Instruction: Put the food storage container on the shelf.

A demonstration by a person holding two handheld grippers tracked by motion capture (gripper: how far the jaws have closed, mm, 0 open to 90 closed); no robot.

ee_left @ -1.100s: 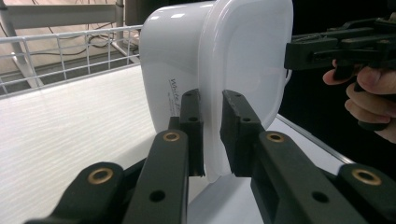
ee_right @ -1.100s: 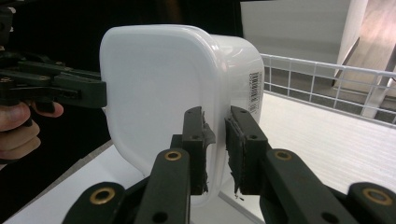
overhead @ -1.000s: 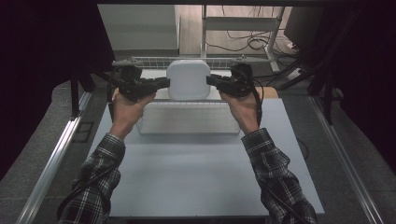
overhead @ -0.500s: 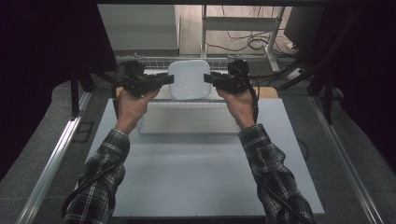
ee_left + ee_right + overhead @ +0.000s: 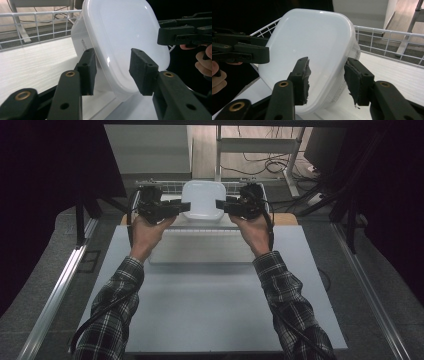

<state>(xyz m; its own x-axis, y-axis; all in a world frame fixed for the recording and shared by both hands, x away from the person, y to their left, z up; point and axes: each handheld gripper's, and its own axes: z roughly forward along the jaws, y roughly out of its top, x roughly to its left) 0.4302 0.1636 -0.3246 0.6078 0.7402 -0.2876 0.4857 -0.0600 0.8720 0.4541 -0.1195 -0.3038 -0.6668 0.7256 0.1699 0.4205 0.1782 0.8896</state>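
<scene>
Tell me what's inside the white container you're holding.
Cannot be seen: the lid covers the white container, held between the left gripper and the right gripper, and its translucent wall shows nothing clearly.

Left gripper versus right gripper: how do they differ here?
The left gripper grips the white container at its left edge, the right gripper at its right edge. The left gripper's pads are clean-edged blocks; the right gripper's pads look ragged and torn. Both clamp the lidded rim, one jaw on each face.
</scene>
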